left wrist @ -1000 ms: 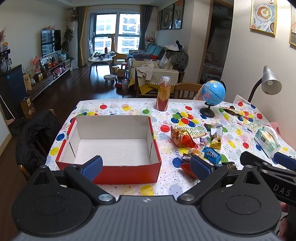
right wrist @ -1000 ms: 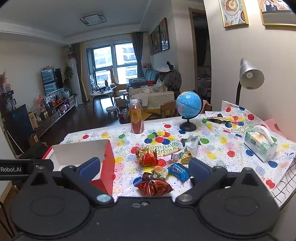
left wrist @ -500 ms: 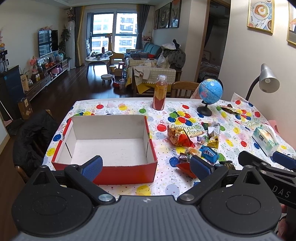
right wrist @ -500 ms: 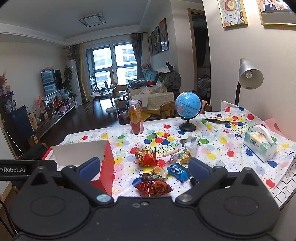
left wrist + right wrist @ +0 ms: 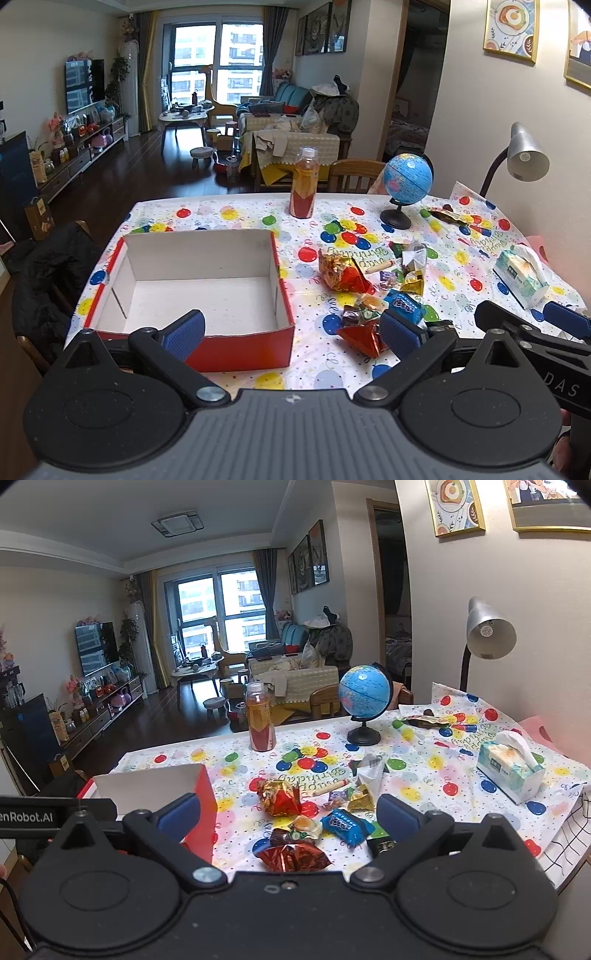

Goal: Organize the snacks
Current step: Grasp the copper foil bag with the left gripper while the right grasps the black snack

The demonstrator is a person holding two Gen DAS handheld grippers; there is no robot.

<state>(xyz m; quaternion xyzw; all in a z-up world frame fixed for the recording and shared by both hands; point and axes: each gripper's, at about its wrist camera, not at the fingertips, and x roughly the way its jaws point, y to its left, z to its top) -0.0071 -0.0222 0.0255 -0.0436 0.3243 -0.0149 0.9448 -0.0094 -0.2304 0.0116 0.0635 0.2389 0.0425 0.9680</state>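
Observation:
An empty red box with a white inside (image 5: 199,291) (image 5: 201,797) stands on the left of the table. To its right lies a heap of snacks: a gold-red bag (image 5: 341,275) (image 5: 279,797), a blue packet (image 5: 404,304) (image 5: 347,827), a crumpled red wrapper (image 5: 360,334) (image 5: 295,856) and several small sweets. My left gripper (image 5: 291,332) hovers open over the near table edge in front of the box. My right gripper (image 5: 288,814) is open above the near snacks, holding nothing.
A party tablecloth (image 5: 229,212) covers the table. At the back stand a juice bottle (image 5: 303,188) (image 5: 261,722) and a blue globe (image 5: 406,184) (image 5: 365,698). A tissue pack (image 5: 521,275) (image 5: 511,768) and a desk lamp (image 5: 487,631) are at the right. A chair with a dark jacket (image 5: 48,280) is on the left.
The left gripper has drawn back and up a little, so the box and snacks look smaller and farther. The right view has barely shifted. Both grippers stay open.

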